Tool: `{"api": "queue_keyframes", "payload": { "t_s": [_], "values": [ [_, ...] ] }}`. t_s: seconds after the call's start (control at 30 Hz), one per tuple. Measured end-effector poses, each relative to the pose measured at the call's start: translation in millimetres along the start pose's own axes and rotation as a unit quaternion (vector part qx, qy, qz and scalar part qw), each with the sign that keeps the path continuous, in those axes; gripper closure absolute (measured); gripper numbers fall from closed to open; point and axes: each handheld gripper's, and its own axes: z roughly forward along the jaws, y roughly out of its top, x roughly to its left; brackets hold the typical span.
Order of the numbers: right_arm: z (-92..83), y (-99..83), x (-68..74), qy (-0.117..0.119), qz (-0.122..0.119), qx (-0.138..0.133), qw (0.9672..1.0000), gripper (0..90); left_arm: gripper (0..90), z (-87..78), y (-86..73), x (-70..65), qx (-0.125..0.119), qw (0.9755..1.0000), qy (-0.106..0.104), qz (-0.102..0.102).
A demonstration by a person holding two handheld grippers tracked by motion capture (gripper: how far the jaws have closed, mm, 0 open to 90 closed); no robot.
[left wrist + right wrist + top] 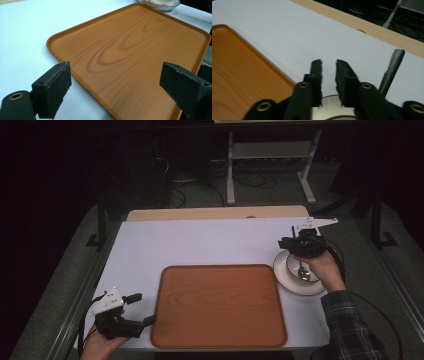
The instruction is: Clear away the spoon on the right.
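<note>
Spoon lies in the white bowl, which sits on a saucer directly under the right gripper; in the right gripper view its grey handle rises just beside the outer jaw, untouched. That gripper's jaws stand close together with only a narrow gap and nothing between them, their tips over the bowl's rim and the wooden tray off to their side. Well apart, the left gripper rests at the tray's near corner with its jaws spread wide and empty, the tray's edge running between them.
</note>
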Motion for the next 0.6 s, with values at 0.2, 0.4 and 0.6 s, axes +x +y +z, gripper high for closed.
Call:
{"api": "queue_keyframes", "payload": {
  "t_s": [0.2, 0.4, 0.6],
  "values": [
    [-0.6, -1.7, -7.0, 0.002, 0.004, 0.0, 1.0, 88.8, 9.6, 0.0, -0.1, 0.2, 0.0, 1.0, 0.001, -0.001],
    [-0.1, -7.2, -15.0, -0.019, 0.004, 0.012, 0.9997, 89.3, 9.6, 0.0, -0.2, 0.5, 0.0, 1.0, 0.002, -0.002],
    [-0.8, -11.0, -20.1, -0.027, 0.01, 0.016, 0.9994, 89.3, 9.6, 0.1, -0.1, 0.6, 0.0, 1.0, 0.002, -0.002]
  ]
}}
